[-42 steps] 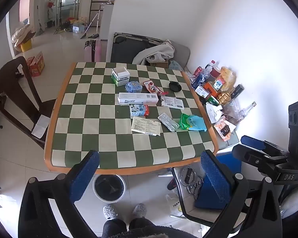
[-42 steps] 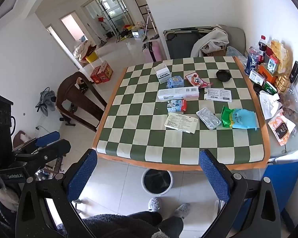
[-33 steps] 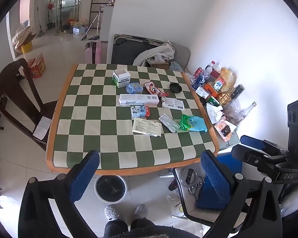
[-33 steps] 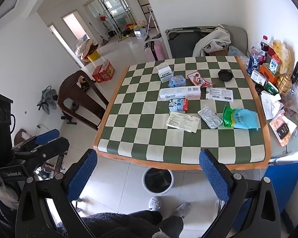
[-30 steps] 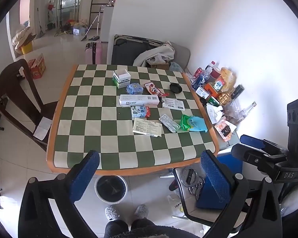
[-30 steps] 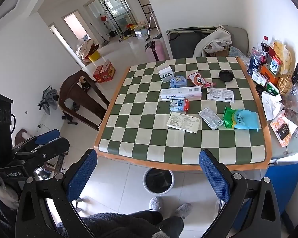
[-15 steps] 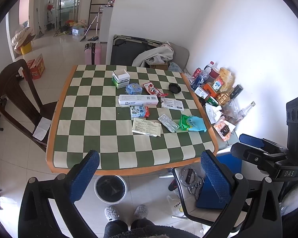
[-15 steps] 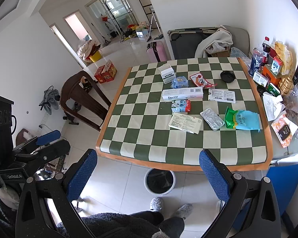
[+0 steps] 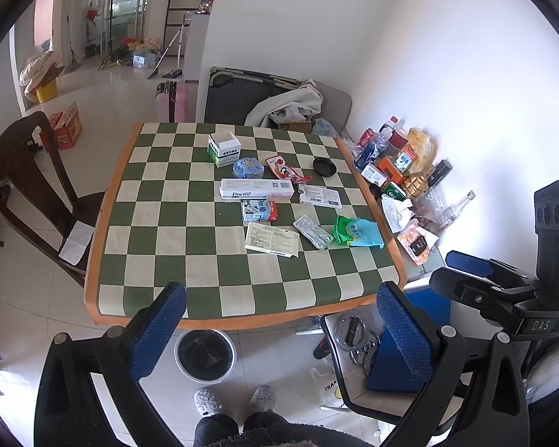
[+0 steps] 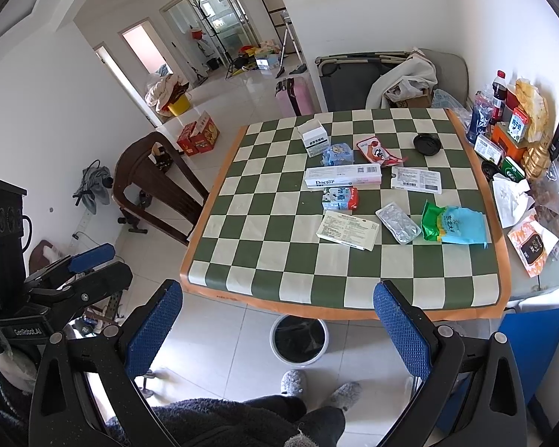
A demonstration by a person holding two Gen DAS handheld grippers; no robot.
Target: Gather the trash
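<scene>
Trash lies on a green-and-white checkered table (image 9: 160, 268) (image 10: 264, 272): a long white Doctor box (image 9: 256, 189) (image 10: 342, 176), a small milk carton (image 9: 259, 211) (image 10: 340, 198), a paper leaflet (image 9: 272, 239) (image 10: 347, 229), a blister pack (image 9: 313, 231) (image 10: 398, 222), a green-blue wrapper (image 9: 357, 231) (image 10: 452, 228). A round bin (image 9: 205, 354) (image 10: 299, 339) stands on the floor under the near table edge. My left gripper (image 9: 279, 327) and right gripper (image 10: 277, 324) are both open and empty, held high in front of the table.
A dark wooden chair (image 9: 22, 186) (image 10: 156, 186) stands left of the table. Bottles and snack packs (image 9: 402, 164) (image 10: 514, 126) crowd a side surface at the right. A blue stool (image 9: 395, 357) is at the right. My feet (image 9: 234, 398) are near the bin.
Both views have shifted very slightly; the table sits a touch lower and to the right in the right wrist view. Both grippers stay open.
</scene>
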